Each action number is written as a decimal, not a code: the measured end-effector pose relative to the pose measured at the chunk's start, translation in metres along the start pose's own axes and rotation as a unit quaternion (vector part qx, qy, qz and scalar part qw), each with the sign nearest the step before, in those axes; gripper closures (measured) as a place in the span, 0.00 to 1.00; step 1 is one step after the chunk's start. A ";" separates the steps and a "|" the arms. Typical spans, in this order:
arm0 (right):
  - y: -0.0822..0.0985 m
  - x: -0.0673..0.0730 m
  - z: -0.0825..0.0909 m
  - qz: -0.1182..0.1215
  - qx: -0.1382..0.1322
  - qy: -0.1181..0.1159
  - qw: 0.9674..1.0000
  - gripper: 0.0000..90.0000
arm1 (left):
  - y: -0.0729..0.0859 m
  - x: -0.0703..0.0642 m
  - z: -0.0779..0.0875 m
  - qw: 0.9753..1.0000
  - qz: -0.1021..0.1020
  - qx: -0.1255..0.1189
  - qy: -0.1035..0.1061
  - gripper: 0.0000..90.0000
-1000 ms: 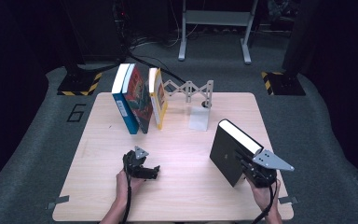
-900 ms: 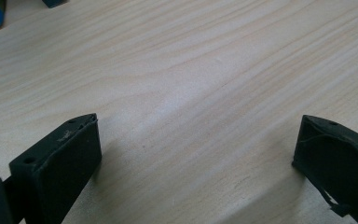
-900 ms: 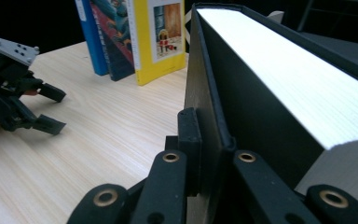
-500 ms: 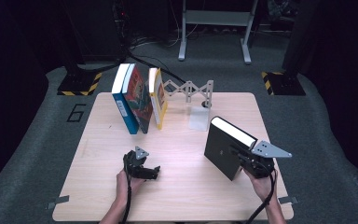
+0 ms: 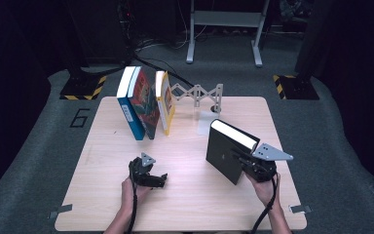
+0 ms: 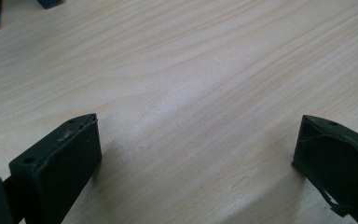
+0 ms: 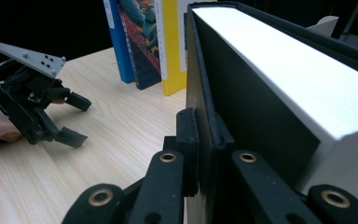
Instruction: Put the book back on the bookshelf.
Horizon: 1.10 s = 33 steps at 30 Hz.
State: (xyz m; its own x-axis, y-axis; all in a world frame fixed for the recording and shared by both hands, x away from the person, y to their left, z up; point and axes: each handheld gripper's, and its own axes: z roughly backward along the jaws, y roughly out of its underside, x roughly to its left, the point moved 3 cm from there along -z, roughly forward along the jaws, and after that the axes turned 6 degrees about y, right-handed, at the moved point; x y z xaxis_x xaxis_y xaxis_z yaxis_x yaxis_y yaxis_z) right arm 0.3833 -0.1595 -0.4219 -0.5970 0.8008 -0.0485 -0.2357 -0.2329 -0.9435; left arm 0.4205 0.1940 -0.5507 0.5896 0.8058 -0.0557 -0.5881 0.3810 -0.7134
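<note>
The right claw (image 5: 243,163) is clamped on the front cover of a thick black book (image 5: 226,153), which stands upright on the right half of the tabletop (image 5: 102,195), well apart from the three books (image 5: 146,102) leaning together at the back beside a folding bookend (image 5: 202,95). The left claw (image 5: 158,180) rests low over bare wood, jaws spread wide and holding nothing. With only the cover pinched, the heavy page block could swing open, so I'd say carry it slowly, keep it vertical, and let the free claw steady the row before sliding it in next to the yellow book (image 7: 170,42).
</note>
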 end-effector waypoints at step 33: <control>0.040 -0.013 0.049 -0.026 0.018 0.031 0.999 0.28 | -0.001 0.000 -0.001 1.000 -0.002 -0.001 0.003 0.01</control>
State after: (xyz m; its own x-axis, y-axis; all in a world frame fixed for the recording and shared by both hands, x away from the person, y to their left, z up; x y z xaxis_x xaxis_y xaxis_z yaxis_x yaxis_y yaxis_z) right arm 0.3443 -0.2066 -0.4433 -0.5350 0.8446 -0.0201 -0.2931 -0.2080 -0.9332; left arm 0.4216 0.1933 -0.5508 0.5949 0.8019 -0.0562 -0.5841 0.3831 -0.7155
